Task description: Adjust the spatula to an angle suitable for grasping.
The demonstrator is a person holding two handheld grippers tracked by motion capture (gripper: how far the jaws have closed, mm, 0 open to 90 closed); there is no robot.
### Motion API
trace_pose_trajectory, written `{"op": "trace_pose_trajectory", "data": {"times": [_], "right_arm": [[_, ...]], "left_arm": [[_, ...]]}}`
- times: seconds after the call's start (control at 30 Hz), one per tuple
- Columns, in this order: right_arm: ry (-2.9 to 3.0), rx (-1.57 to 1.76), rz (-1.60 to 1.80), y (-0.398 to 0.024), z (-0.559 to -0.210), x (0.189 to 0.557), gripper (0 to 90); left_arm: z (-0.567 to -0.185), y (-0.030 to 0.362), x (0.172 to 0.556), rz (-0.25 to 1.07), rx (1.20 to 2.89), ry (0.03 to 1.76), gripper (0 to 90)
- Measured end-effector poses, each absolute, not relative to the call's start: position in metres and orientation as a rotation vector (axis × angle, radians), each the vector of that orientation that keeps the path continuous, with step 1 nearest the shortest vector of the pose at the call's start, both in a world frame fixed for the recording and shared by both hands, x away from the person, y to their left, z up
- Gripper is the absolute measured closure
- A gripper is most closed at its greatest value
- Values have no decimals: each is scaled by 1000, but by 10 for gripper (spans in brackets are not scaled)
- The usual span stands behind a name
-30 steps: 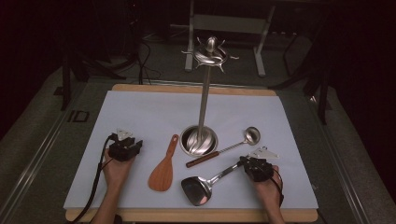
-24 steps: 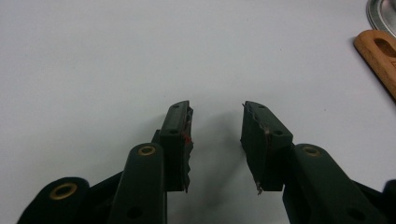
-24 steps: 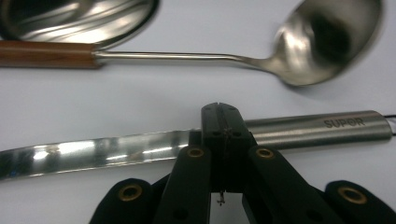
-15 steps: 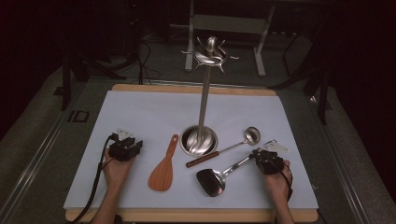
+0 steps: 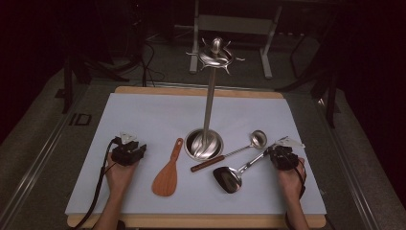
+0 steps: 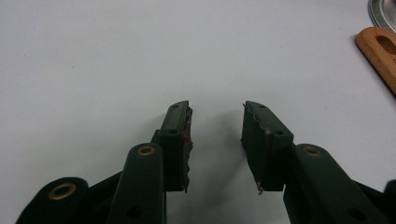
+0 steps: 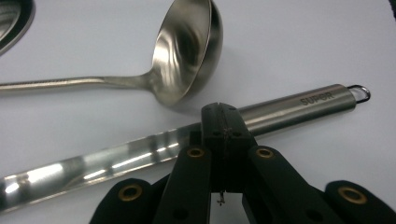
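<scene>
two grippers – right gripper [image 7: 223,122] clamps steel turner [image 5: 234,173], left gripper [image 6: 215,140] spread

in the right gripper view the steel spatula [image 7: 140,156] runs out at the 8 o'clock edge, so its blade is cut off, and the right gripper [image 7: 223,122] covers part of the handle. the ladle [image 7: 187,51] loses its handle at 9 o'clock. in the left gripper view the wooden spatula [image 6: 380,58] is cut at 3 o'clock.
</scene>
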State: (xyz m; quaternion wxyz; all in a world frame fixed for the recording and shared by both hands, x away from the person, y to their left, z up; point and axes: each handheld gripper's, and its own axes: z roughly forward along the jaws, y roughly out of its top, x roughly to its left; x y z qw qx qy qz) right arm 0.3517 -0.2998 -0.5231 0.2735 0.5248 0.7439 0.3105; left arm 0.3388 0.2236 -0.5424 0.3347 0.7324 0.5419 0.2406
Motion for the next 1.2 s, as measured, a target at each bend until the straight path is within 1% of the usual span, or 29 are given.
{"op": "trace_pose_trajectory", "data": {"times": [0.27,0.47,0.97,1.2], "right_arm": [[2001,1439,852,-291,-523,360,900],[2024,1436,917,-278,-523,345,900],[2269,1238,955,-210,-534,322,900],[2326,1221,931,-206,-531,313,900]], "left_arm": [[-543,224,339,625,1912,1416,624],[-542,223,339,626,1914,1417,624],[-542,224,339,624,1914,1417,623],[-542,223,339,626,1917,1415,622]]}}
